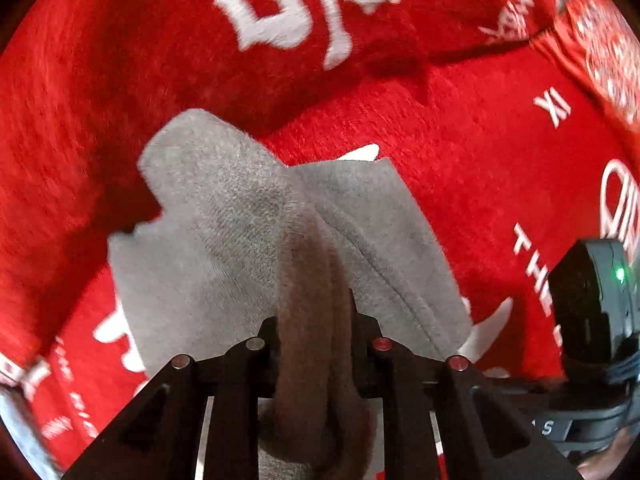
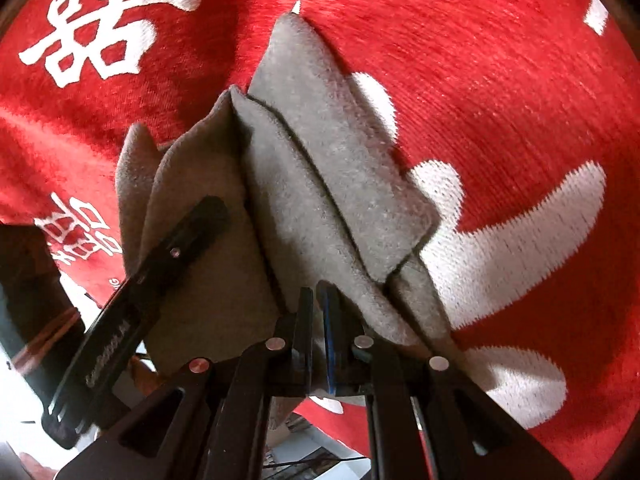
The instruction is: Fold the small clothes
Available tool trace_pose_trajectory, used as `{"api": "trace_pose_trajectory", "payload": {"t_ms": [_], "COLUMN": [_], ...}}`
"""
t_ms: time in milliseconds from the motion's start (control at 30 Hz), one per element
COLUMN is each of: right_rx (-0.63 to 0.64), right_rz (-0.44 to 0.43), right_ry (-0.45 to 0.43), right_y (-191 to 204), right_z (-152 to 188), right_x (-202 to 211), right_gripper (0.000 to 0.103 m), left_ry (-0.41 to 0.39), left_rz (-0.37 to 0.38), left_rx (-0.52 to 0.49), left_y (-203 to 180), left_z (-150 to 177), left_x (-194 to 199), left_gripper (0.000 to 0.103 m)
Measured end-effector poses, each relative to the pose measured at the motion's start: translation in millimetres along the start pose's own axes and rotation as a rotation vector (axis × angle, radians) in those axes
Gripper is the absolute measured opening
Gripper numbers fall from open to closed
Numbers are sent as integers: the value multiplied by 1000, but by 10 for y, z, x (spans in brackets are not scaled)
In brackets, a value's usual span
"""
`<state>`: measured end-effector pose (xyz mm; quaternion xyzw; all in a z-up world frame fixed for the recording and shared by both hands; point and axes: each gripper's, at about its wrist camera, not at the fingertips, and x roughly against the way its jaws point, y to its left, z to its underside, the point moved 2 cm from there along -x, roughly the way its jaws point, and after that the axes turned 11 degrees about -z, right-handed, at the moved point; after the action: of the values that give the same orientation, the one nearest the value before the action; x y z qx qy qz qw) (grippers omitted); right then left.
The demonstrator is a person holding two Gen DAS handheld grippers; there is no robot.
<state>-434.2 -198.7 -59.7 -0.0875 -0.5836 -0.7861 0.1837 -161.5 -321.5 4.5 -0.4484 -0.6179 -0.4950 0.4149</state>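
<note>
We note, at the left of the left wrist view, a red cloth (image 1: 460,168) woven with large white Chinese characters; toward its right edge we read "XI" and the letters "THE", the remaining print being too blurred to read. The left gripper (image 1: 314,316) is clamped on a bunched fold of a grey garment (image 1: 224,232), which fans out from the fingers over the red cloth. At the far right a dark device with a green light (image 1: 596,300) stands near the garment.

In the right wrist view, white characters again mark the cloth at upper left. The left gripper's finger (image 2: 176,252) lies across the garment's left flap, its small lettering illegible. The right gripper (image 2: 318,304), pointing along the cloth, is pinched on the garment's (image 2: 320,168) near edge, its folds rising ahead.
</note>
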Motion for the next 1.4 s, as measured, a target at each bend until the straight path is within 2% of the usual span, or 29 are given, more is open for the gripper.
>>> {"api": "trace_pose_trajectory", "payload": {"t_ms": [67, 100, 200, 267, 300, 333, 367, 400, 433, 500, 567, 600, 667, 767, 867, 933, 967, 1000, 1033, 1067, 1133, 1233, 1300, 1400], "right_rx": [-3, -4, -13, -34, -45, -57, -75, -94, -110, -162, -211, -230, -226, -169, -80, -1, 29, 87, 126, 175, 255, 361, 367, 299], "right_rz": [-5, -9, -35, -61, -77, -92, -120, -150, -174, -245, -325, -363, -381, -313, -183, -93, -57, 29, 99, 157, 177, 105, 103, 174], "right_ry": [3, 5, -9, -34, -49, -63, -78, -92, -103, -133, -159, -165, -143, -70, 16, 62, 73, 89, 94, 94, 88, 34, 11, -13], "right_y": [-33, -40, 74, 120, 96, 90, 77, 64, 42, -36, -76, -86, -61, 97, 289, 437, 493, 578, 636, 741, 894, 1148, 1125, 808], "right_z": [-31, -46, -116, -224, -242, -269, -303, -335, -369, -440, -508, -546, -563, -656, -765, -821, -834, -862, -875, -862, -819, -692, -672, -768], "right_x": [44, 73, -12, 7, 46, 88, 135, 164, 191, 308, 385, 406, 425, 309, 161, 102, 81, 39, -10, -44, 0, 325, 489, 632], "right_gripper": [8, 8, 9, 18, 21, 22, 27, 32, 41, 45, 59, 60, 60, 61, 61, 58, 40, 20, 15, 15, 14, 14, 14, 14], "left_ry": [-26, -38, -67, -76, -79, -94, -113, -152, -162, -126, -96, -77, -59, -1, 96, 136, 142, 150, 155, 153, 153, 142, 106, 84], "left_rz": [-25, -12, 69, 117, 138, 151, 150, 145, 145, 132, 123, 112, 88, 71, 100, 85, 93, 100, 99, 94, 44, 76, 83, 86], "left_rx": [-2, 7, 50, 68, 86, 121, 143, 185, 213, 261, 303, 337, 374, 439, 505, 545, 558, 573, 585, 590, 580, 588, 570, 510], "left_y": [3, 12, 87, 97, 133, 224, 242, 363, 480, 670, 805, 952, 1144, 1370, 1564, 1651, 1672, 1696, 1711, 1712, 1725, 1736, 1712, 1570], "left_z": [-2, 0, -31, -35, -17, 25, 27, 81, 129, 187, 261, 329, 479, 641, 786, 868, 902, 930, 953, 963, 983, 997, 990, 994], "left_x": [70, 111, 257, 317, 351, 398, 418, 488, 520, 458, 409, 361, 290, 125, -160, -301, -347, -397, -442, -458, -549, -511, -428, -363], "left_gripper": [19, 19, 19, 23, 51, 88, 97, 99, 99, 99, 99, 99, 99, 99, 99, 99, 99, 99, 99, 99, 99, 99, 99, 99]}}
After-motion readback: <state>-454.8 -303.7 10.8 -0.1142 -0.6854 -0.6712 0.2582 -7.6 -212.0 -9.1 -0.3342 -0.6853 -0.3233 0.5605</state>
